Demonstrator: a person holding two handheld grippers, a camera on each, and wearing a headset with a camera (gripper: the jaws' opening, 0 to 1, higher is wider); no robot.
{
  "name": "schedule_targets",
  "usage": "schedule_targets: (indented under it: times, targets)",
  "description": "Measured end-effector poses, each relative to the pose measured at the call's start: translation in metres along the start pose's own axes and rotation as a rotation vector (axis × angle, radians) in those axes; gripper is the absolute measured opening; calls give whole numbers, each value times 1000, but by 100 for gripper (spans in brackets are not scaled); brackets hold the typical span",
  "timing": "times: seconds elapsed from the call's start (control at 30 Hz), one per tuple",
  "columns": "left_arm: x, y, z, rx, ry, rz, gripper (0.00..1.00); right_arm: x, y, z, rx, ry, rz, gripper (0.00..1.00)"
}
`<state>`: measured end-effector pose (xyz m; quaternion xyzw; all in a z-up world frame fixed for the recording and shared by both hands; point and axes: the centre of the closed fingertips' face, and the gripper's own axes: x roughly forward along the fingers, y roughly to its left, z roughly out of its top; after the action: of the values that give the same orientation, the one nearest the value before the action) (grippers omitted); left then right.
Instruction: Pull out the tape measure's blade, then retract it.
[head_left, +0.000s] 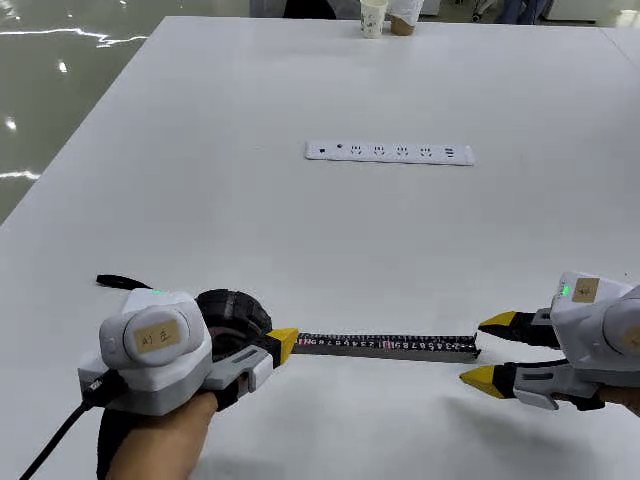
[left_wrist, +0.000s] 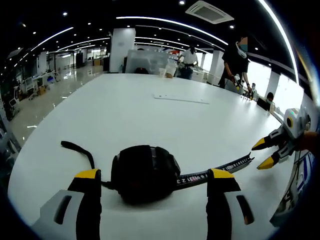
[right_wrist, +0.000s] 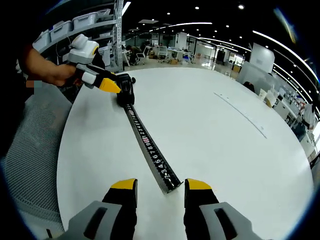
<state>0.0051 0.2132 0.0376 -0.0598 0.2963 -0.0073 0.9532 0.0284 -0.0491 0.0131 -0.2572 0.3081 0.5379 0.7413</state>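
The black tape measure case (head_left: 232, 315) lies on the white table (head_left: 300, 230) near its front left. My left gripper (head_left: 240, 335) is open around the case (left_wrist: 145, 172), with a small gap on each side. The blade (head_left: 385, 346) lies pulled out flat to the right. Its end (right_wrist: 171, 184) rests between the tips of my right gripper (right_wrist: 161, 186), which is open and not touching it. The right gripper (head_left: 490, 352) sits at the right edge of the head view. A black strap (left_wrist: 77, 149) trails from the case.
A white power strip (head_left: 390, 152) lies mid-table beyond the blade. Two cups (head_left: 373, 17) stand at the far edge. People (left_wrist: 235, 60) stand past the table's far right side. The table's left edge (head_left: 60, 180) drops to a glossy floor.
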Motion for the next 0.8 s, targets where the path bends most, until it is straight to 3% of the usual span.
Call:
schedule_targets:
  times: [0.37, 0.8]
  targets:
    - [8, 3, -1, -26, 16, 19, 73, 8, -8, -8, -54, 43, 41, 25]
    - [14, 7, -3, -48, 31, 31, 66, 17, -8, -10, -128, 51, 123, 17]
